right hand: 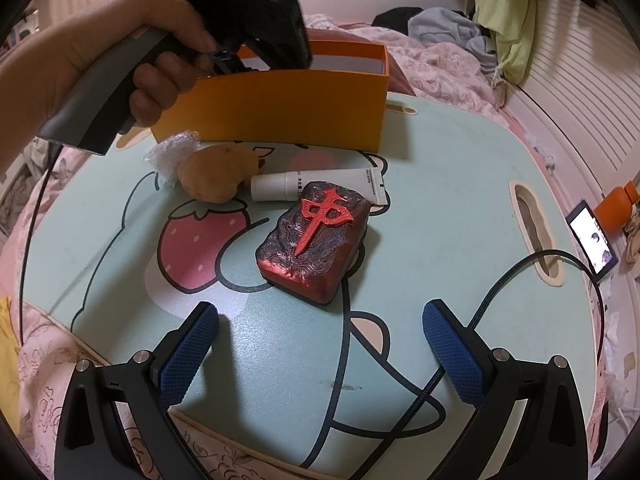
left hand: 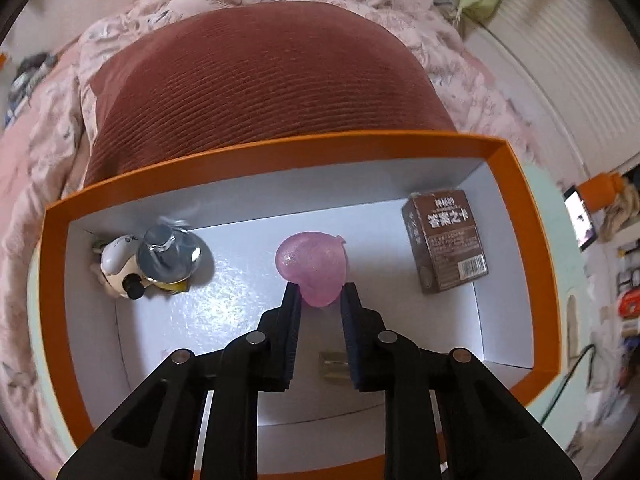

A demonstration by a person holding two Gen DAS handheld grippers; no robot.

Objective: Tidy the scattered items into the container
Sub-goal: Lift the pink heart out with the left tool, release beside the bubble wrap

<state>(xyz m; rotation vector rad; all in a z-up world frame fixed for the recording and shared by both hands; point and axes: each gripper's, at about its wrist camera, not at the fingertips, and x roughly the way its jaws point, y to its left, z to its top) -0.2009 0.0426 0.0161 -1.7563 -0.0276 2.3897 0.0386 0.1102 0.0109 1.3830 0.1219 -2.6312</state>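
My left gripper points down into the orange box, its jaws shut on the lower tip of a glittery pink heart that rests near the white floor. In the box also lie a brown card box, a white dog figure and a silver-capped bottle. My right gripper hangs open above the table, just short of a dark mahjong-tile block with a red character. Behind the block lie a white tube, a tan plush and a bubble-wrap wad.
The orange box stands at the far side of the mint cartoon-print table, where a hand holds the left gripper over it. A black cable loops across the table's near right. A rust cushion and pink bedding lie beyond.
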